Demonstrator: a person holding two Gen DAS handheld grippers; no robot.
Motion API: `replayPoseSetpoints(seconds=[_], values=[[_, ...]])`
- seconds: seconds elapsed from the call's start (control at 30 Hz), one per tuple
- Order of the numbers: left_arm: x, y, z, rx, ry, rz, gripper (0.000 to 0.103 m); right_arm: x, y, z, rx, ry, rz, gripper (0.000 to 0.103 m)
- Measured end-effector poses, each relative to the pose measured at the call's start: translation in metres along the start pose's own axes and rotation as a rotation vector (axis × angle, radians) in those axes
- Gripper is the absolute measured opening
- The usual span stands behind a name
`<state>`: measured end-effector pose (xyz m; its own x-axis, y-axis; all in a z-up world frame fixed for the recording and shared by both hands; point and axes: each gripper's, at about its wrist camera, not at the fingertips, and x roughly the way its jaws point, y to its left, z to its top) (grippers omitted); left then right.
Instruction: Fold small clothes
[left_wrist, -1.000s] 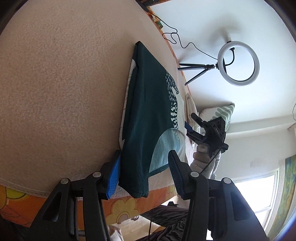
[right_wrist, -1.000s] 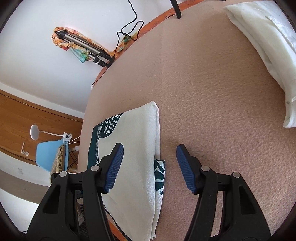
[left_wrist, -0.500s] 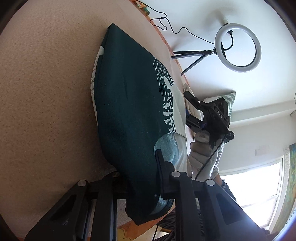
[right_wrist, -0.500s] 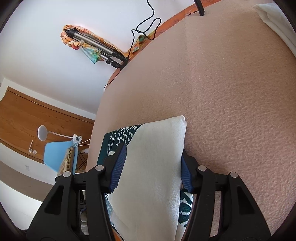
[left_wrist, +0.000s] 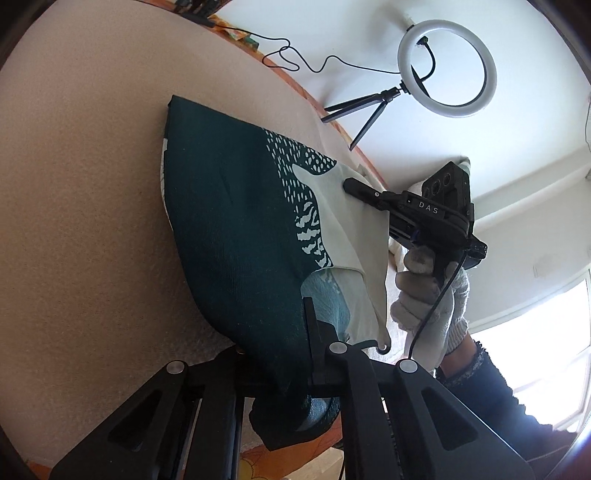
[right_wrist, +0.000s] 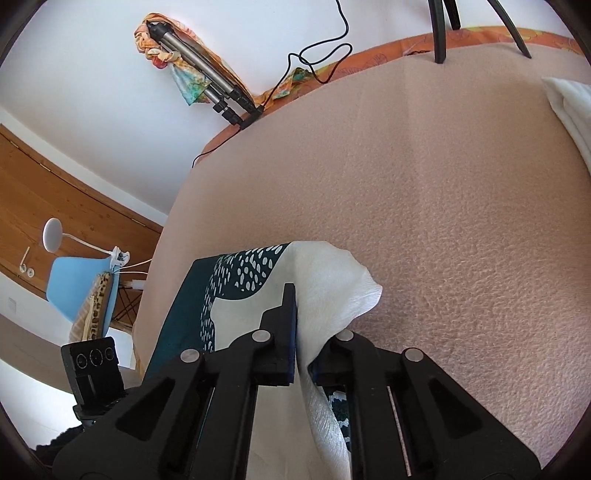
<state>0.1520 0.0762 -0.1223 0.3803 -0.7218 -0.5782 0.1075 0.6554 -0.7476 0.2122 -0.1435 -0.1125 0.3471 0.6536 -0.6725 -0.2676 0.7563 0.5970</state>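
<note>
Both my tongs are pinching the same small garment (left_wrist: 236, 236): left tongs (left_wrist: 295, 365) clamped on its dark green near end, right tongs (right_wrist: 301, 354) clamped on its white edge. It's lifted partly off the beige bed (right_wrist: 443, 206) at my end, probably so I can carry that edge over for the next fold.

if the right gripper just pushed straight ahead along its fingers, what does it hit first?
Probably nothing new: the right gripper is already shut on the white edge of the garment, so it would just shove that bunched cloth forward over the beige blanket. Depth is hard to judge.
</note>
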Motion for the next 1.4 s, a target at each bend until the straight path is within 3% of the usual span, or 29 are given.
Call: replayPoseSetpoints(seconds=[0.4, 0.67, 1.03, 1.4], values=[[-0.008, -0.029, 0.001, 0.108, -0.023, -0.007, 0.007, -0.041, 0.026, 0.01, -0.058, -0.098, -0.006, 0.005], [0.006, -0.062, 0.02, 0.179, -0.028, -0.041, 0.007, -0.078, 0.029, 0.021, -0.081, -0.16, -0.016, 0.005], [0.048, -0.124, 0.058, 0.296, -0.024, -0.112, 0.007, -0.152, -0.006, 0.046, -0.064, -0.272, -0.067, 0.005], [0.121, -0.191, 0.085, 0.406, 0.005, -0.181, 0.007, -0.217, -0.055, 0.072, -0.078, -0.338, -0.186, 0.005]])
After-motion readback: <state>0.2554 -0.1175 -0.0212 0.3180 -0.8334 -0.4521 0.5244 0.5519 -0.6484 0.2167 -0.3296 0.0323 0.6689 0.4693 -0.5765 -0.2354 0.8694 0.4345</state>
